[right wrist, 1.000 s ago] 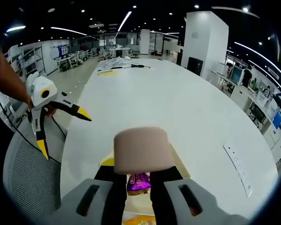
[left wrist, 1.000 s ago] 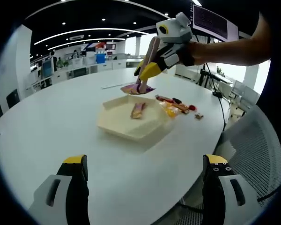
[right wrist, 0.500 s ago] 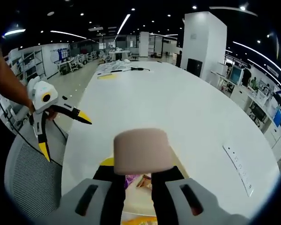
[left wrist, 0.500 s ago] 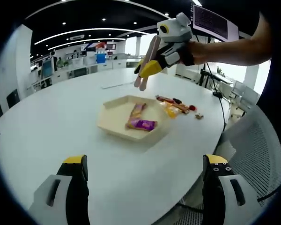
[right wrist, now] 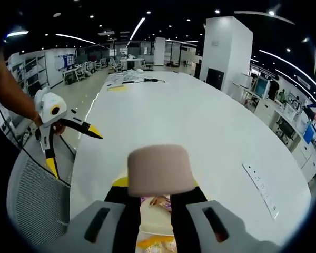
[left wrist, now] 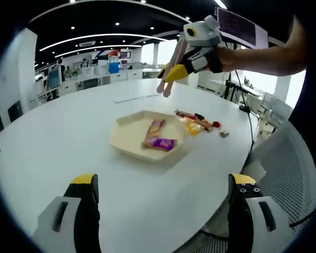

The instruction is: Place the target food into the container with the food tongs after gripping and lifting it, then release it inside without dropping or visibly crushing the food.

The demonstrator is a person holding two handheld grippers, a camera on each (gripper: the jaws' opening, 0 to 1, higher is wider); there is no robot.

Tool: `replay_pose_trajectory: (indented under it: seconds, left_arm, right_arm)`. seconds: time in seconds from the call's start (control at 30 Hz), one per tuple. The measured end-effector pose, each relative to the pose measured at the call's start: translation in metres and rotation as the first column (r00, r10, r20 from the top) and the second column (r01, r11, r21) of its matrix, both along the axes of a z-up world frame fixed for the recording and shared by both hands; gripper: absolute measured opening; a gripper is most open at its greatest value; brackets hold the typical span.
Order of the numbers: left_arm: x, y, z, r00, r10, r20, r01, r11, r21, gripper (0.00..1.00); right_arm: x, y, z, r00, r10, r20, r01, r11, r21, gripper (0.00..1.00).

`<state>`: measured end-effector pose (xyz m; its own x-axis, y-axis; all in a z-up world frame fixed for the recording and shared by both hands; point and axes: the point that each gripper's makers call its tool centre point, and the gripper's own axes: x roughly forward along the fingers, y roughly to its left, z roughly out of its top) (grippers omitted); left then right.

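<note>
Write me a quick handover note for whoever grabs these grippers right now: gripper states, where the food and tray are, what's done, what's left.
Right gripper: shut on the tongs, held above the table beyond the tray, nothing between the tong tips.
Left gripper: open, empty, held low over the near table edge.
Tray: on the white table, holding the purple-wrapped snack and an orange-brown wrapped snack.
Loose snacks: lying on the table just past the tray, toward the right gripper's side.
Done: the purple snack lies inside the tray, looking uncrushed.
Left: probably pick the remaining loose snacks, if they are wanted too.
</note>
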<state>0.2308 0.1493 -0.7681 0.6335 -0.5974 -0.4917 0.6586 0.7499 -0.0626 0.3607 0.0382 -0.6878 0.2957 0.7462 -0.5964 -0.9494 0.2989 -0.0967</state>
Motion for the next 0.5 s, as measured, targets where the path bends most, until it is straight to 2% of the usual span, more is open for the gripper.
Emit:
replay_pose_trajectory:
  seconds: [0.03,0.17,0.33,0.5]
  left_arm:
    - [0.0,-0.002,0.001,0.999,-0.026,0.031,0.025,0.999,0.028,1.0]
    - [-0.001,-0.004,0.0,0.999,-0.033,0.022,0.033,0.999,0.017,1.0]
    - [0.0,-0.003,0.006,0.999,-0.026,0.031,0.026,1.0,-0.014,1.0]
    - [-0.002,-0.009,0.009,0.998,-0.047,0.045,0.048,0.999,-0.02,1.0]
  right_arm:
    - [-0.001,-0.003,0.001,1.0,-0.005,0.001,0.005,1.0,-0.002,0.2]
    - [-0.003,-0.01,0.004,1.0,-0.026,0.007,0.026,1.0,-0.005,0.2]
    - [-0.01,-0.017,0.013,0.999,-0.035,-0.011,0.035,0.999,0.03,0.2]
    - [-0.01,-0.032,0.028,0.995,-0.097,-0.002,0.097,0.994,0.047,0.2]
